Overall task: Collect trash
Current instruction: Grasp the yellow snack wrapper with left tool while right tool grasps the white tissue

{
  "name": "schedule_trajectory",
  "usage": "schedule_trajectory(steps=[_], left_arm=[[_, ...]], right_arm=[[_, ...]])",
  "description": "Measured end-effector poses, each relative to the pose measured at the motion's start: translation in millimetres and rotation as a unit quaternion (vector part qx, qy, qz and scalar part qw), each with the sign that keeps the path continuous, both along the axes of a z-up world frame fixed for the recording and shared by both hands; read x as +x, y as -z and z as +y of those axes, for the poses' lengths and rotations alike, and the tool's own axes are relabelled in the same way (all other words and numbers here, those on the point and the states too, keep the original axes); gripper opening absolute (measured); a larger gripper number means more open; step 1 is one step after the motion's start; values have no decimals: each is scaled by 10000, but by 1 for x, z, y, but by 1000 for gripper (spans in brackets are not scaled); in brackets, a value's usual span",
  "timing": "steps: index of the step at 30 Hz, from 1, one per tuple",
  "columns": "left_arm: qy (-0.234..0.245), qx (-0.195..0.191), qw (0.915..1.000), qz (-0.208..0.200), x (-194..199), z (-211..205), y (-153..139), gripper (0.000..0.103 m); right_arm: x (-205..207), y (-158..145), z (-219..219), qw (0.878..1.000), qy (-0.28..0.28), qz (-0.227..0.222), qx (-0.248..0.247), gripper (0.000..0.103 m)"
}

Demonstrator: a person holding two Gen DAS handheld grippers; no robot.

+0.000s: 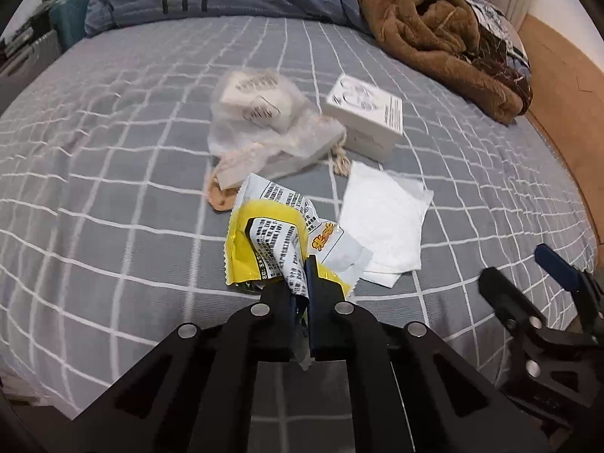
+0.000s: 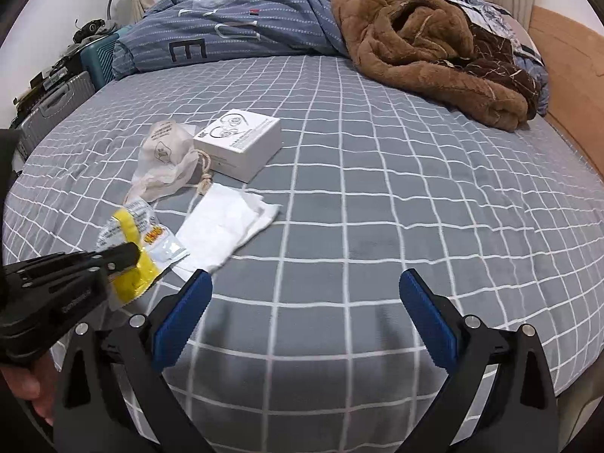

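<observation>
One yellow wrapper (image 1: 264, 249) lying on the bed (image 1: 113, 188), being pinched by left tongs (image 1: 300, 275); right tongs (image 2: 305, 302) gaping empty nearby. Touching alongside: white tissue (image 1: 381, 219); beyond: plastic bag (image 1: 260, 120), white box (image 1: 366, 117).

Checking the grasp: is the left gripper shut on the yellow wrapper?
Shut: left gripper pinches the yellow wrapper, no gap showing.

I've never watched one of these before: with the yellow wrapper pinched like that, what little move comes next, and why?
Probably a short lift. The left gripper is shut on the yellow wrapper, which partly overlaps the white tissue on the bed. Raising it should free it. The right gripper is open and empty.
</observation>
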State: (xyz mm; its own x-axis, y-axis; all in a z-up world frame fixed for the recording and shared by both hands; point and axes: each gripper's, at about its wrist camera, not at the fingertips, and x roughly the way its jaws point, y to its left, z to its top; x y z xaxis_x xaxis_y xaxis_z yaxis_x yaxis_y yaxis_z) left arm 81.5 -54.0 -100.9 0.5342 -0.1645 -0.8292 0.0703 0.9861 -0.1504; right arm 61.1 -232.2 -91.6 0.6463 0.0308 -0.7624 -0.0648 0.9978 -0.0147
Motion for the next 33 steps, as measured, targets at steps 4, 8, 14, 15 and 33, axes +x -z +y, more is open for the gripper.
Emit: schedule_trajectory(steps=[4, 8, 14, 15, 33], left_arm=[[-110, 31, 9998, -168, -6, 23, -15, 3], [-263, 92, 9992, -287, -11, 50, -25, 3], [-457, 243, 9982, -305, -15, 84, -24, 4], [-476, 272, 9981, -298, -16, 88, -23, 4], [-519, 292, 9977, -321, -19, 114, -22, 4]], right_arm=[[7, 0, 15, 9999, -45, 19, 137, 95], [19, 5, 37, 9999, -75, 57, 145, 95], [38, 19, 61, 9998, -44, 129, 113, 95], [41, 20, 63, 9999, -24, 105, 104, 95], [76, 46, 81, 9982, 298, 517, -76, 47]])
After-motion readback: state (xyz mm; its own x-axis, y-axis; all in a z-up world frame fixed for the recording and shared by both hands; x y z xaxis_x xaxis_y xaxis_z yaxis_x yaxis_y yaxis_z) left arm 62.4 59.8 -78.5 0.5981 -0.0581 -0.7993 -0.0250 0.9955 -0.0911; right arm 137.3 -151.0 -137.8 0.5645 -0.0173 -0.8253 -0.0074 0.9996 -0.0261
